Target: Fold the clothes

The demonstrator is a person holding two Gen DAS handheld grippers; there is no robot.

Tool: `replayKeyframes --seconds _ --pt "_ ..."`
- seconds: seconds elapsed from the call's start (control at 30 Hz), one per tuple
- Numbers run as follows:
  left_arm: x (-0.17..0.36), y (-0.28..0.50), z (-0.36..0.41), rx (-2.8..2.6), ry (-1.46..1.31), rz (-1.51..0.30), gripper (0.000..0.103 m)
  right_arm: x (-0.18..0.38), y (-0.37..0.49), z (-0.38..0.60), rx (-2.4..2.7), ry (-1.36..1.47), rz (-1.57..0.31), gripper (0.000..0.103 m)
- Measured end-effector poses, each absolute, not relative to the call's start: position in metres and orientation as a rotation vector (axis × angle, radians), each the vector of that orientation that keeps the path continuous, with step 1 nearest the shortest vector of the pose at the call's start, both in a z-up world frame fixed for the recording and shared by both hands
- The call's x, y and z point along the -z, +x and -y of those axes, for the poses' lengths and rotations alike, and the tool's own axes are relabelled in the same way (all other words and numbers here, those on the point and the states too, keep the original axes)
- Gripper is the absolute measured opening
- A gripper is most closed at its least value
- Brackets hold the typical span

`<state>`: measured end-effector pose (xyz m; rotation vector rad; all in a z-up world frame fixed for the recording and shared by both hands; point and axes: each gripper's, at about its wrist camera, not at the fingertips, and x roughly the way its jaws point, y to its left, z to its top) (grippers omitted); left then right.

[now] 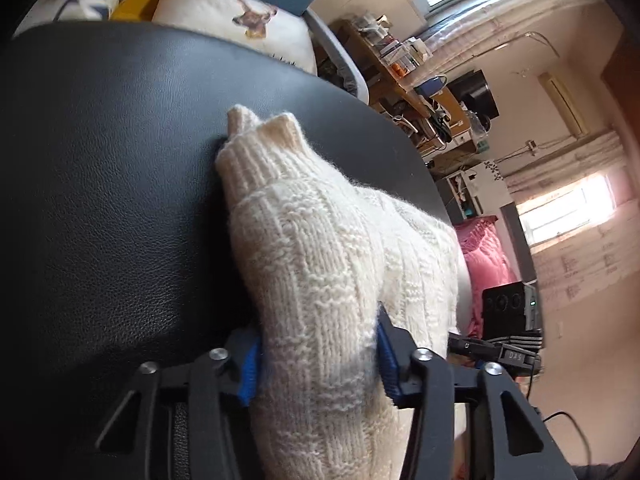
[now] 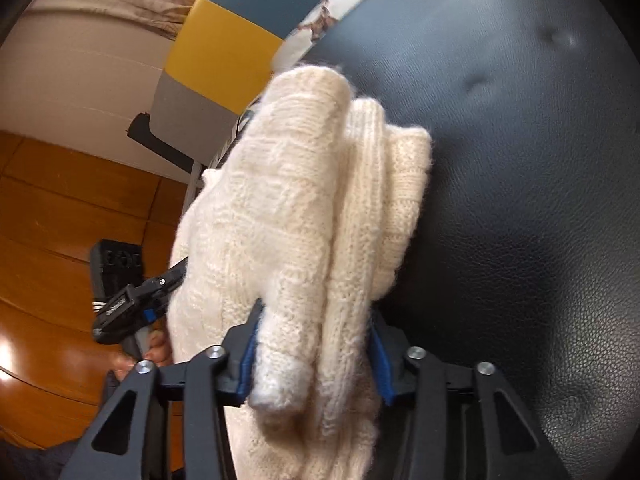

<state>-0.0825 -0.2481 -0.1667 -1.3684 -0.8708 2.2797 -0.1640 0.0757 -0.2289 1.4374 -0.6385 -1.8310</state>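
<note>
A cream knitted sweater (image 1: 320, 248) lies bunched on a black leather seat (image 1: 104, 184). My left gripper (image 1: 318, 356) is shut on a thick fold of it, the blue pads pressing into the knit on both sides. A ribbed cuff sticks up at the fold's far end. In the right wrist view the same sweater (image 2: 288, 208) is folded into thick layers over the black seat (image 2: 520, 200). My right gripper (image 2: 314, 356) is shut on that bundle. The left gripper (image 2: 132, 304) shows at the left edge of the sweater, held by a hand.
Pillows (image 1: 240, 20) rest behind the seat. A pink garment (image 1: 486, 256) lies to the right, next to a black device (image 1: 506, 308) and a cluttered desk (image 1: 416, 92). A wooden floor (image 2: 60, 220) and a yellow, blue and grey cushion (image 2: 224, 56) are at the left.
</note>
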Motion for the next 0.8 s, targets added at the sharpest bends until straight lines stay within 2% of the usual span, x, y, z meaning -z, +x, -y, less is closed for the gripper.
replayKeyframes --seconds 0.13,0.37,0.57,0.8 --pt "0.156 -0.068 0.24 -2.374 -1.32 0.829 0.04 0.218 -0.16 -0.064 1.909 1.399 0.559 0.037" --pt "0.136 -0.023 0.229 -2.56 -1.179 0.777 0.039 0.2 -0.161 -0.04 1.946 1.361 0.541 0.03" --pt "0.109 0.017 0.238 -2.688 -1.026 0.756 0.039 0.193 -0.165 0.004 1.842 1.326 0.512 0.03" --pt "0.096 0.05 0.265 -2.8 -0.988 0.782 0.039 0.189 -0.169 0.067 1.733 1.301 0.501 0.03"
